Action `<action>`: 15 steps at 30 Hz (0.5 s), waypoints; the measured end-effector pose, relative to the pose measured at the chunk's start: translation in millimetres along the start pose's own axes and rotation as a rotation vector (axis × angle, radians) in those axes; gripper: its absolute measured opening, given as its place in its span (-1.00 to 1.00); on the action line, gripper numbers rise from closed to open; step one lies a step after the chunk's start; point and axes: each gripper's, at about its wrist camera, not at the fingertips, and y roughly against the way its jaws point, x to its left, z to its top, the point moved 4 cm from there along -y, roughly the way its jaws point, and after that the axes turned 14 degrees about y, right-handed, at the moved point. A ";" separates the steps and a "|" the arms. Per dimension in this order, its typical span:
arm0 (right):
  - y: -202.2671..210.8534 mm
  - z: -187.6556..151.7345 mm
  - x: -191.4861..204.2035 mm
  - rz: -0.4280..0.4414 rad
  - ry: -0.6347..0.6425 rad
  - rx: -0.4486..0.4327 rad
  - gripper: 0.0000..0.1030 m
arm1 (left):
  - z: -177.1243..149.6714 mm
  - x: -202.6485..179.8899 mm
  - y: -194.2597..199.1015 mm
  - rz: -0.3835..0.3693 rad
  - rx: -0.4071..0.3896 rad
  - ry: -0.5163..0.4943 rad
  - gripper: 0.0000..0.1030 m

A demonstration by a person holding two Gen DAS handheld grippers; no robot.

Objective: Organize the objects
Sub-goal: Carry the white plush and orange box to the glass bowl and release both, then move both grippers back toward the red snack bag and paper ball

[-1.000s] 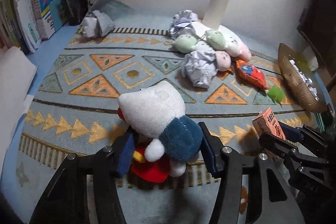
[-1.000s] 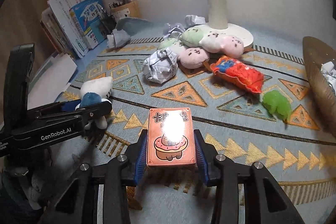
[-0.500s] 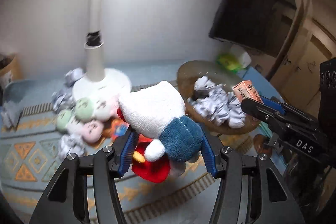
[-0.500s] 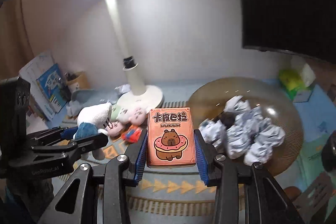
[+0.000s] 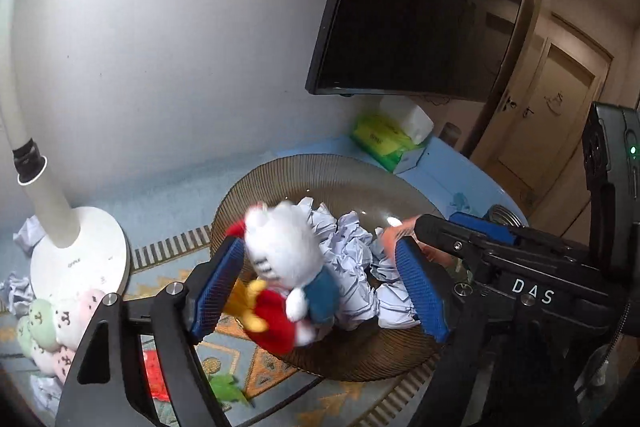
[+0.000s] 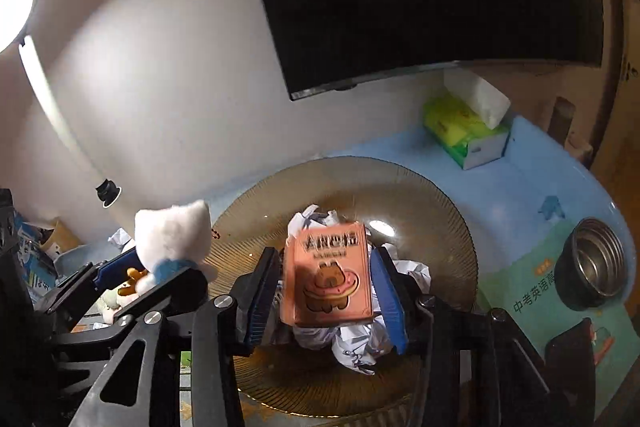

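My left gripper [image 5: 320, 291] is open above the brown ribbed bowl [image 5: 280, 175]. The white cat plush [image 5: 288, 267] in red and blue hangs blurred between its spread jaws, touching neither pad clearly. My right gripper [image 6: 324, 295] is open too, and the orange capybara card box [image 6: 328, 275] sits tilted and blurred between its jaws, over the crumpled paper balls [image 6: 356, 339] in the bowl [image 6: 440, 219]. The plush also shows in the right wrist view [image 6: 172, 239].
A white lamp base [image 5: 76, 259] stands left of the bowl, with small round plushes [image 5: 52, 327], a red packet [image 5: 154, 375] and a green toy [image 5: 228, 387] on the patterned mat. A tissue box [image 6: 464, 131] and a steel cup [image 6: 596, 263] stand to the right.
Both grippers have swung from the mat to above the bowl. Both jaws have opened, and the plush and the card box have come loose between them.
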 end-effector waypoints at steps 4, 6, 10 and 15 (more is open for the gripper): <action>-1.4 -11.4 -2.5 0.013 -0.002 0.004 -0.10 | -4.8 16.9 9.9 0.001 0.006 0.036 0.51; 0.8 -14.4 3.1 0.023 0.009 0.000 -0.10 | -7.5 25.2 20.8 -0.001 0.005 0.059 0.51; 8.0 -15.9 24.7 0.055 0.053 -0.018 -0.10 | -12.3 36.8 45.8 0.010 -0.022 0.086 0.51; 22.4 -15.6 65.8 0.124 0.128 -0.041 -0.10 | -28.6 58.9 99.9 0.040 -0.100 0.094 0.61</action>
